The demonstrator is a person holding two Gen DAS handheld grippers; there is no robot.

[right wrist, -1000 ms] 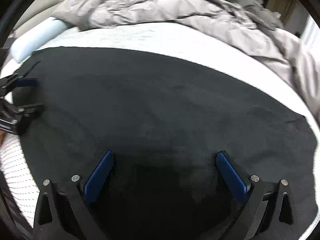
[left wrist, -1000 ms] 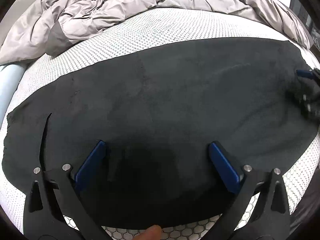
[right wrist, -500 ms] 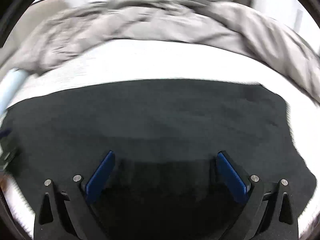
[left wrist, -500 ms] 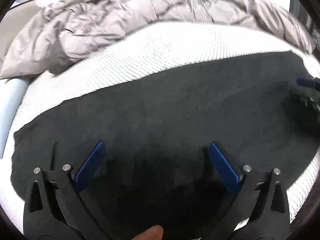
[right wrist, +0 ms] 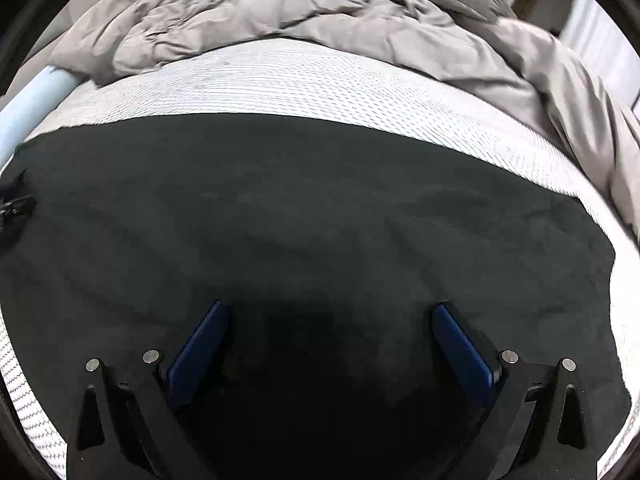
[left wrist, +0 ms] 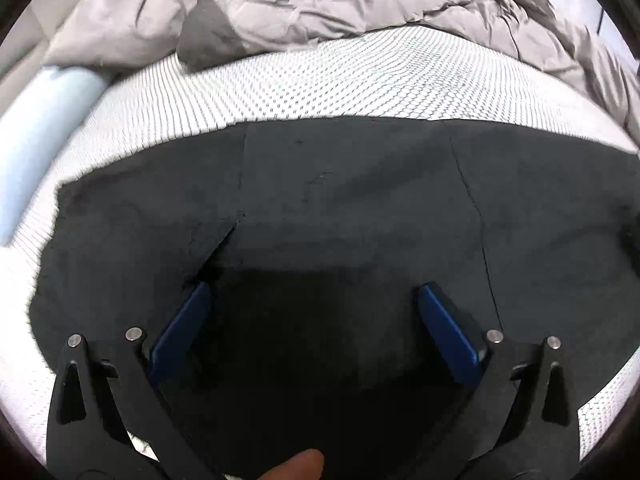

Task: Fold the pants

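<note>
Black pants point(left wrist: 360, 208) lie flat across a white mesh-patterned mattress point(left wrist: 304, 88), filling the lower half of both views point(right wrist: 304, 208). A slit or pocket edge shows in the cloth near the left finger in the left wrist view. My left gripper point(left wrist: 312, 292) hovers just over the pants, open, blue pads wide apart with nothing between them. My right gripper point(right wrist: 328, 312) is also open over the dark cloth, holding nothing. The other gripper's black tip point(right wrist: 14, 212) peeks in at the left edge of the right wrist view. A fingertip point(left wrist: 296, 468) shows at the bottom of the left wrist view.
A rumpled grey duvet point(left wrist: 320, 4) is heaped along the far side of the bed point(right wrist: 320, 12). A pale blue bolster point(left wrist: 44, 120) lies at the far left point(right wrist: 32, 96). Bare mattress runs between the pants and the duvet.
Both grippers have swung and shifted over the pants; the far hem now sits lower in view with more mattress showing. Both stayed open, holding nothing.
</note>
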